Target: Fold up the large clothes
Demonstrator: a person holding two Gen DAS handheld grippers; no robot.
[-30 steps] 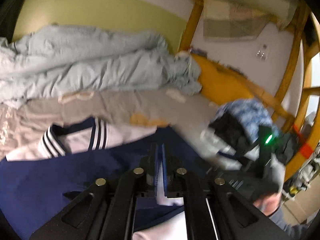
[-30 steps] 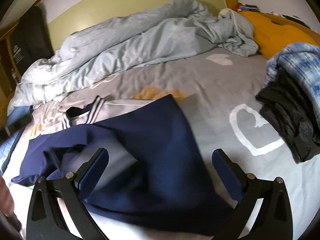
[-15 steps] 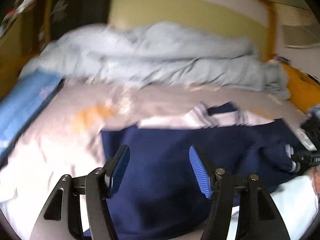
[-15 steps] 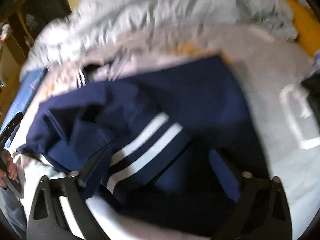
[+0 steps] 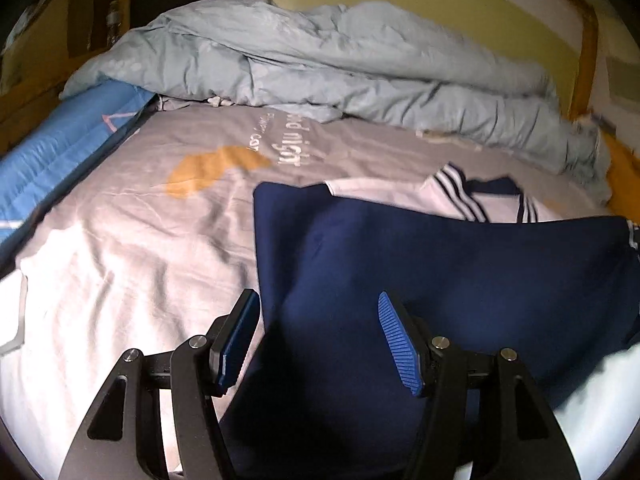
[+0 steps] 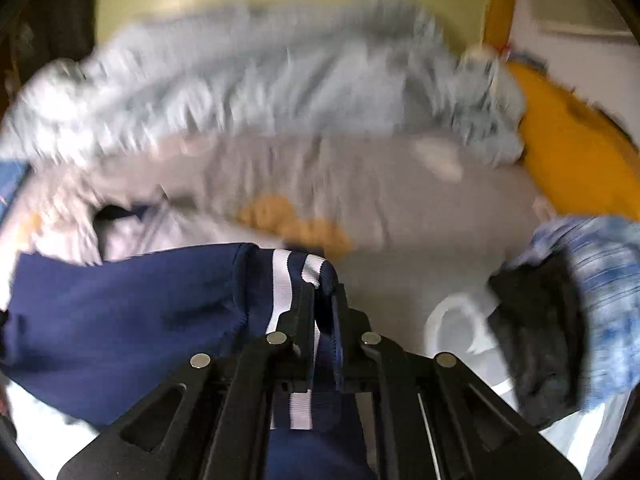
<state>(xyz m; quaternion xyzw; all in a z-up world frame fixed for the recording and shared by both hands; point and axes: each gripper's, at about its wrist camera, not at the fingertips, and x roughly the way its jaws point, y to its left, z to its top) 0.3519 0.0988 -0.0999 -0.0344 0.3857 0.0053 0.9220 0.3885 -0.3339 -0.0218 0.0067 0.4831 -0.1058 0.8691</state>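
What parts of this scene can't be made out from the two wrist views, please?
- Navy garment: its near hem, left wrist view, hidden behind the left gripper and cut by the frame edge.
- Duvet and dark pile: right wrist view, smeared by motion blur.
- Striped cuff: the pinched part, hidden by the shut jaws of the right gripper.
- Sheet lettering: partly too distorted to read.
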